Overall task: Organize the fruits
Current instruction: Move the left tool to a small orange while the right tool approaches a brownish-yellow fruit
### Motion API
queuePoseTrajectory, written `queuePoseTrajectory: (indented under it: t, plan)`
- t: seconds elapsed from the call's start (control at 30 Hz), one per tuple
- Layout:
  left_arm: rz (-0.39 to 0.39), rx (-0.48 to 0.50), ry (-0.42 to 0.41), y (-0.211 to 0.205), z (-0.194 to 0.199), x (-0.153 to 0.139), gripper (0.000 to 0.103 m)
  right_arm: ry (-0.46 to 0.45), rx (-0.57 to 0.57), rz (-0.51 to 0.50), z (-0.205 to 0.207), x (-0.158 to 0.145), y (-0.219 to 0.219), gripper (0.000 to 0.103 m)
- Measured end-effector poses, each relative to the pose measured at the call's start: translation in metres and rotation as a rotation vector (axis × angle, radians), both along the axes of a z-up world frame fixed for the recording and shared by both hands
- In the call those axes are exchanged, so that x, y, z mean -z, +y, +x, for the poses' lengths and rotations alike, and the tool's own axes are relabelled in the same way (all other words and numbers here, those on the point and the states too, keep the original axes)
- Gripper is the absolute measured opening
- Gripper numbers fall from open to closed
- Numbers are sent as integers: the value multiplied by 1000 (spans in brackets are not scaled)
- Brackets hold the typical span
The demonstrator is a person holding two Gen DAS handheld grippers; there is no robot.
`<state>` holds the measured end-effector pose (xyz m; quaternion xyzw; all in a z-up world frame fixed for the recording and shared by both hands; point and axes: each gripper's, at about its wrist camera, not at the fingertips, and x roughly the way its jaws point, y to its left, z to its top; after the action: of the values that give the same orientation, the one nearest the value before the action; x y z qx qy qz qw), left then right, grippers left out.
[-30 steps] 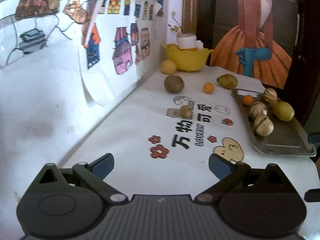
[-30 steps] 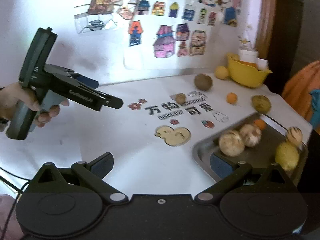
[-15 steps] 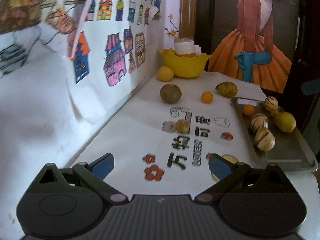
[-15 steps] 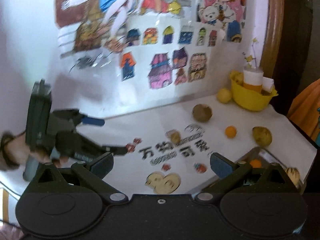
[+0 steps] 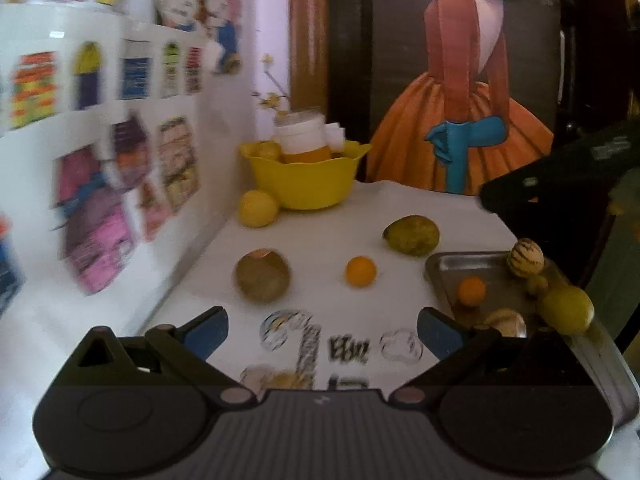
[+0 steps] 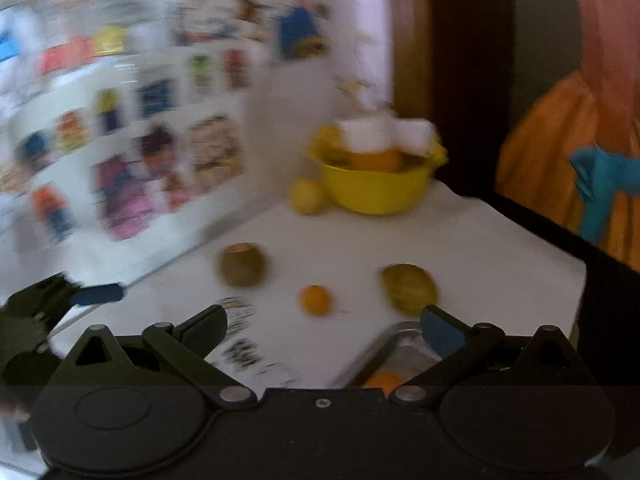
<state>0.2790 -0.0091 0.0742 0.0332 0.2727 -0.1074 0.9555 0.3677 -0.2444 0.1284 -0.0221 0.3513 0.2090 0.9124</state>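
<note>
Loose fruit on the tabletop (image 5: 320,232): brown fruit (image 5: 262,275), small orange (image 5: 361,271), green fruit (image 5: 411,235); others lie in the metal tray (image 5: 448,276). Your left hand-held gripper (image 5: 320,326) and right hand-held gripper (image 6: 324,326) both gape wide, holding and touching nothing.

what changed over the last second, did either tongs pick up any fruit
No fruit was picked up. Both tongs, left and right, moved forward over the table toward the yellow bowl, still open and empty. The brown fruit, small orange, green fruit and the tray with its fruit stayed where they were.
</note>
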Motion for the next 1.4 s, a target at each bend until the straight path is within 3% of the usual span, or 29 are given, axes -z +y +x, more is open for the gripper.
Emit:
queuePoseTrajectory:
  t: [0.23,0.47,0.67,0.83,1.17,1.4]
  plan:
    - [-7,8,54,-28,62,25,103,135,126,10,83,58,-22,102]
    - [10,0,102,-42,101,40,103,202,155,74,122,90,-29,100]
    - [38,4,127,-50,121,50,102,206,126,88,134,100,-19,91]
    - [41,2,138,-54,129,58,97,188,104,40,136,102,-12,85]
    - [52,21,134,-61,138,63,80,192,118,5,142,108,-11,64]
    - [70,29,153,-68,146,68,64,202,118,12,143,110,-15,60]
